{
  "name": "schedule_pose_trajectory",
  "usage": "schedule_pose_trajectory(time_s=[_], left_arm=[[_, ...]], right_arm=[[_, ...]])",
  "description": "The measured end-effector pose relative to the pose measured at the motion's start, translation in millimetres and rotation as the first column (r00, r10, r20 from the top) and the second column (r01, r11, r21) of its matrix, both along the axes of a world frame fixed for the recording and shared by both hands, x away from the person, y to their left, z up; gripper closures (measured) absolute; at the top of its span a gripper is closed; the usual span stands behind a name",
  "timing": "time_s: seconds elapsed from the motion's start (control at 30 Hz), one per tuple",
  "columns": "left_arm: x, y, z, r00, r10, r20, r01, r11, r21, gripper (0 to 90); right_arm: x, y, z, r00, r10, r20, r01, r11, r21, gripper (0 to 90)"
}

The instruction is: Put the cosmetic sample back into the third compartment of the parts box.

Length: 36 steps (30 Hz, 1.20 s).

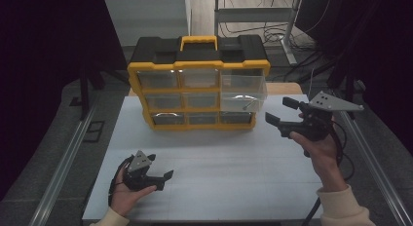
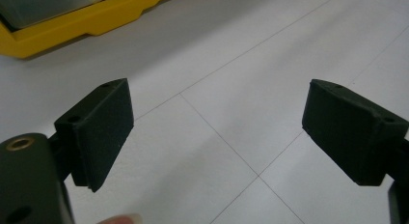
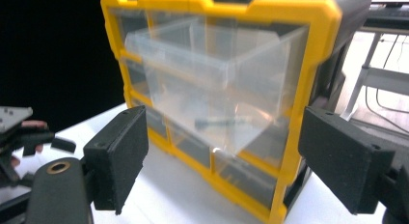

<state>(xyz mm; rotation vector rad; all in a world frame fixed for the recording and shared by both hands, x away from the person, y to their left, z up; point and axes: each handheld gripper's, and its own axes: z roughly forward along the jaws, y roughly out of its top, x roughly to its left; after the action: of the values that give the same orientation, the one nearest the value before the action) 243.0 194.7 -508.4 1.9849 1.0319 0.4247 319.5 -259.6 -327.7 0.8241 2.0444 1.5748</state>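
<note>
High view: near the left front of the white counter (image 1: pixel 214 162), the left gripper (image 1: pixel 163 179) rests low with its fingers (image 2: pixel 103 132) spread apart and nothing between them. Farther off on the right, the right gripper (image 1: pixel 282 114) is raised, fingers (image 3: pixel 120 151) wide apart and holding nothing, pointing at the clear drawer (image 1: pixel 242 89). That drawer stands pulled out of the top-right slot of the yellow organizer (image 1: pixel 197 65) at the far side, a dark bolt (image 3: pixel 217 122) inside it.

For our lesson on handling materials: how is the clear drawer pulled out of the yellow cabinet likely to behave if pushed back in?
The clear drawer looks thin-walled plastic, so probably light and a bit flexible. The bolt inside it may roll or rattle. Its smooth sides likely slide easily into the cabinet, though an off-centre push might jam it.
</note>
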Motion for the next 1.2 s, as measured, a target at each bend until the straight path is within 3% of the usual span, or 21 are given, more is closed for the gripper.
schedule_pose_trajectory(time_s=[0.7,0.9,1.2], left_arm=[[6.0,3.0,2.2,1.0000,-0.003,-0.001,0.003,0.9998,-0.019,11.5],[4.1,4.3,3.0,1.0000,-0.002,0.006,0.002,0.9999,-0.016,11.5],[2.0,6.9,3.6,0.9999,0.004,0.012,-0.004,0.9999,-0.016,11.6]], right_arm=[[-10.4,-19.8,-67.3,0.9943,-0.015,-0.105,0.012,0.9995,-0.028,18.8],[-13.0,-25.4,-102.0,0.9857,-0.021,-0.167,0.011,0.9979,-0.064,18.9],[-18.1,-30.6,-140.5,0.9706,-0.031,-0.239,0.006,0.9947,-0.103,19.1]])
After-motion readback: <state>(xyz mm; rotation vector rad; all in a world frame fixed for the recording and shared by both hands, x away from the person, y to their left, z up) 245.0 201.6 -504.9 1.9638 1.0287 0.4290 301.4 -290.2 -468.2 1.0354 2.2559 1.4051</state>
